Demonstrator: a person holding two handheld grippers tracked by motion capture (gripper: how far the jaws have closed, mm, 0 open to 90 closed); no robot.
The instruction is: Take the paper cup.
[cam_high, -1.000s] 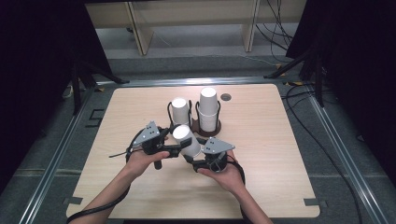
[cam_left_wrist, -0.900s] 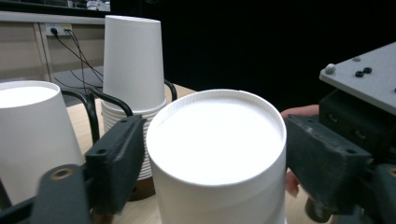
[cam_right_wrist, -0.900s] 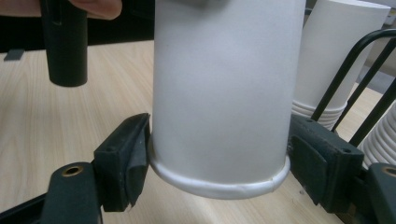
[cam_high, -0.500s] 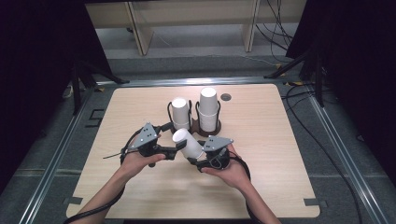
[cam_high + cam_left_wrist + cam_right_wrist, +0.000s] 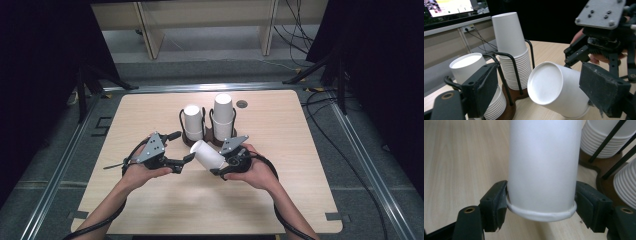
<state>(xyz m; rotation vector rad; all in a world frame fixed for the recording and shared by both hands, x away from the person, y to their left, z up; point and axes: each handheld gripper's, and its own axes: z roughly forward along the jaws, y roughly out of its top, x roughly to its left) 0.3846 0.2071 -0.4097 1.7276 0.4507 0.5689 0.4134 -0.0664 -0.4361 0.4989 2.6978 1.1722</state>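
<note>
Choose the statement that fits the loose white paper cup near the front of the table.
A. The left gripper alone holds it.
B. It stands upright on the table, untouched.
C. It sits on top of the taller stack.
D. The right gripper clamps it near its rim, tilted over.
D: in the right gripper view the right gripper has its pads against the paper cup just above the rim, and the high view shows it tilted.

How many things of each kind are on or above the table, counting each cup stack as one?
Single white paper cup, held by the right gripper: 1
Stacks of white cups, short and tall: 2
Dark wire cup holder: 1
Grippers, with the left gripper: 2
Total: 6
</note>
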